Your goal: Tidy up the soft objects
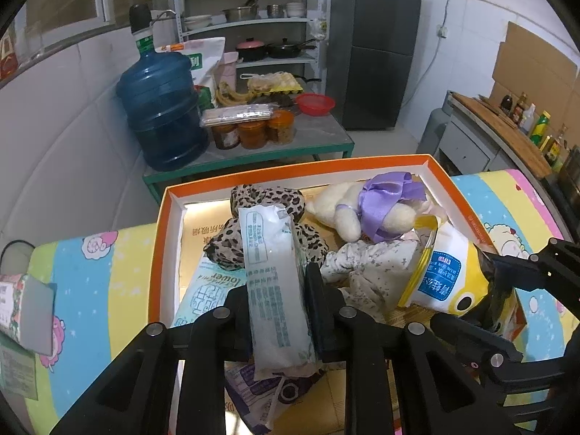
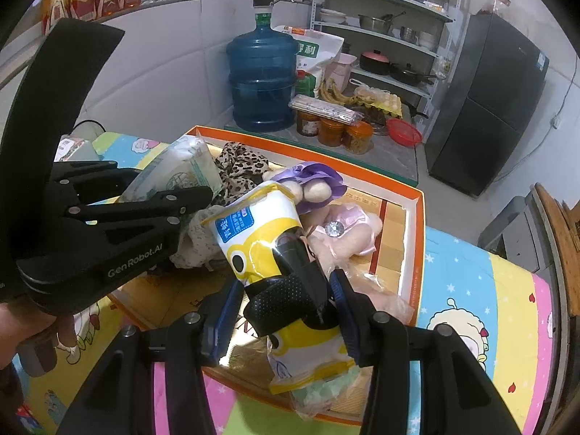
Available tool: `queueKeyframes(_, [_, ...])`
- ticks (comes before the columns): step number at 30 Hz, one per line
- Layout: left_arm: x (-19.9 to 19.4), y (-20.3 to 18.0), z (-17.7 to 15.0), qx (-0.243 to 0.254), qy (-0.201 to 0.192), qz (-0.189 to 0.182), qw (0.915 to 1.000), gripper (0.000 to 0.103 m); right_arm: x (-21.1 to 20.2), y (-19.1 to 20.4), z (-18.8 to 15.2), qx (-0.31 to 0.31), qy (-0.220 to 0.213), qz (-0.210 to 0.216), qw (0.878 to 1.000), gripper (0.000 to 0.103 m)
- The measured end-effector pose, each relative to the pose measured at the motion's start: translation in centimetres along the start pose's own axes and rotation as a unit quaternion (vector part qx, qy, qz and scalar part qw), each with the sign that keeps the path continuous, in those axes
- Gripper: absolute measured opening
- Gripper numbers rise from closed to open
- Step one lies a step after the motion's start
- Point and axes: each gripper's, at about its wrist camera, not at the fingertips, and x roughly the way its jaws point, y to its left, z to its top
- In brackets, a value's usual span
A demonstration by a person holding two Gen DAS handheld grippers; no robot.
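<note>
An orange-rimmed box [image 1: 297,168] sits on a colourful cartoon mat and holds soft things. My left gripper [image 1: 277,290] is shut on a white tissue pack [image 1: 273,272] and holds it over the box. My right gripper [image 2: 286,301] is shut on a yellow and white pouch [image 2: 261,235], also over the box [image 2: 417,253]. That pouch shows at the right in the left wrist view [image 1: 446,272]. Inside lie a leopard-print cloth [image 1: 253,195], a cream plush toy with a purple ribbon [image 1: 373,206] and a floral cloth [image 1: 373,264]. The left gripper [image 2: 174,203] shows in the right wrist view with its tissue pack [image 2: 181,170].
A green-framed table behind the box carries a blue water jug [image 1: 163,108], jars [image 1: 253,132] and a red bowl [image 1: 314,103]. A dark fridge [image 1: 373,47] and metal shelves [image 1: 253,18] stand at the back. A counter with bottles [image 1: 536,127] runs along the right.
</note>
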Motion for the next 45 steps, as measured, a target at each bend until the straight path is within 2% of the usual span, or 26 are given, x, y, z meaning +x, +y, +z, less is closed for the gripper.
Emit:
queueKeyframes(3, [0.0, 0.0, -0.3, 0.001, 0.001, 0.004, 1.0000, 0.028, 0.1, 0.1, 0.0, 0.000, 0.000, -0.001, 1.000, 0.050])
queueKeyframes(11, [-0.1, 0.5, -0.8, -0.001, 0.003, 0.012, 0.9999, 0.057, 0.0, 0.3, -0.1, -0.003, -0.002, -0.005, 1.000, 0.050])
queueKeyframes(17, [-0.9, 0.6, -1.0, 0.001, -0.005, 0.020, 0.9998, 0.072, -1.1, 0.5, -0.1, -0.008, -0.018, -0.008, 1.000, 0.062])
queueKeyframes(45, [-8.5, 0.7, -1.8, -0.015, -0.060, 0.053, 0.9967, 0.075, -6.7, 1.6, -0.3, -0.019, -0.063, -0.012, 0.998, 0.062])
